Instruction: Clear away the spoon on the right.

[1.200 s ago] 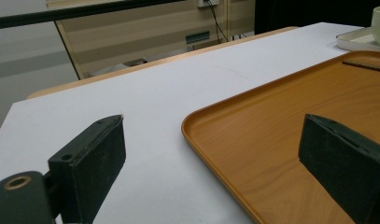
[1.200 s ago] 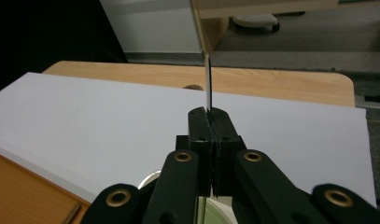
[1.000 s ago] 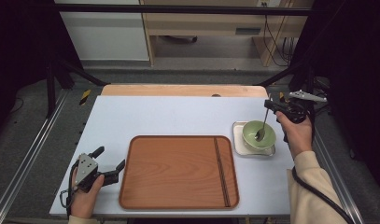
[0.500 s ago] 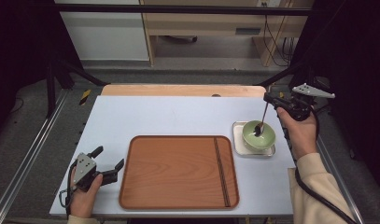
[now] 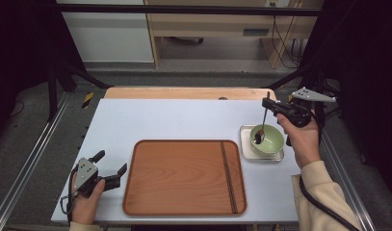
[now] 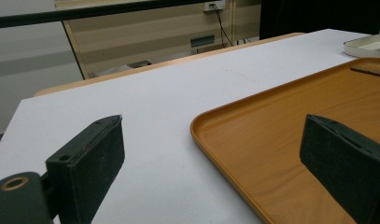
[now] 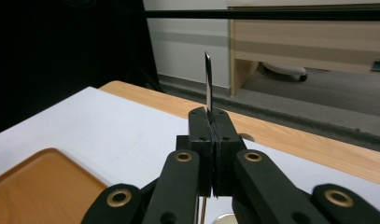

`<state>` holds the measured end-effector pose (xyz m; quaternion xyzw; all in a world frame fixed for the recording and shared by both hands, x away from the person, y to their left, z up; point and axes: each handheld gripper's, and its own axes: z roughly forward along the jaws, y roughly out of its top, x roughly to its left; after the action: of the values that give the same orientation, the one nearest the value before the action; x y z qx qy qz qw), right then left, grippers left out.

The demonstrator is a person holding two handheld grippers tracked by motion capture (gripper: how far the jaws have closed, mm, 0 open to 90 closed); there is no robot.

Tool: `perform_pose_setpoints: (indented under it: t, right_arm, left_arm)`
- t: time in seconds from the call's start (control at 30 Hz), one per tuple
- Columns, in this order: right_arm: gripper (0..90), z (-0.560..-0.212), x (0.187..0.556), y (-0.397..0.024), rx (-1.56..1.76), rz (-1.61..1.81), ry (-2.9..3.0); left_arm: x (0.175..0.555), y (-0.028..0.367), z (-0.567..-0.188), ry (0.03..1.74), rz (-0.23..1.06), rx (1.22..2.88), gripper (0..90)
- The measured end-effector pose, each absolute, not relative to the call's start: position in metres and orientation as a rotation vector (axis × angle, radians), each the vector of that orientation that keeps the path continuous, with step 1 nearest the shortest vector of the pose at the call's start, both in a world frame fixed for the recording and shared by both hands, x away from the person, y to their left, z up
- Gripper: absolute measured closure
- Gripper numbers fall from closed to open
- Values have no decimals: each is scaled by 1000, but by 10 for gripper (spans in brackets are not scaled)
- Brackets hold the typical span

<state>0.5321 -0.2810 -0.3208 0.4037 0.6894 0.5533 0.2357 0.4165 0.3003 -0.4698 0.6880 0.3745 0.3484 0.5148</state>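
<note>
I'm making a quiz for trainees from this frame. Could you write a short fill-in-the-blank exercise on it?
1. The right gripper is shut on the handle of a ____.
2. The spoon's bowl hangs over the ____ bowl.
3. The bowl stands on a small white ____.
4. The left gripper, jaws ____, rests beside the wooden tray.

Missing words: spoon; green; tray; open

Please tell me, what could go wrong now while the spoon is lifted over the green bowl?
The right gripper pinches only the thin handle of the metal spoon, so it may swivel or slip. Its tip hangs at the round green bowl; a sideways pull could tip that bowl on its small white square tray.
</note>
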Motion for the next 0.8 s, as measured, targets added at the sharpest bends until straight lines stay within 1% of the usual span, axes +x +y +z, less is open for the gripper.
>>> perform_pose_setpoints:
  t: [0.23, 0.57, 0.8]
  right_arm:
    - [895, -320, 518, -257, 1052, 1555, 1928]
    - [894, -324, 510, -223, 990, 1608, 1984]
    - [894, -336, 506, -199, 958, 1596, 2046]
  left_arm:
    - [417, 302, -470, 903, 838, 1653, 63]
    - [417, 302, -469, 901, 841, 1653, 62]
    - [417, 304, -469, 908, 836, 1645, 62]
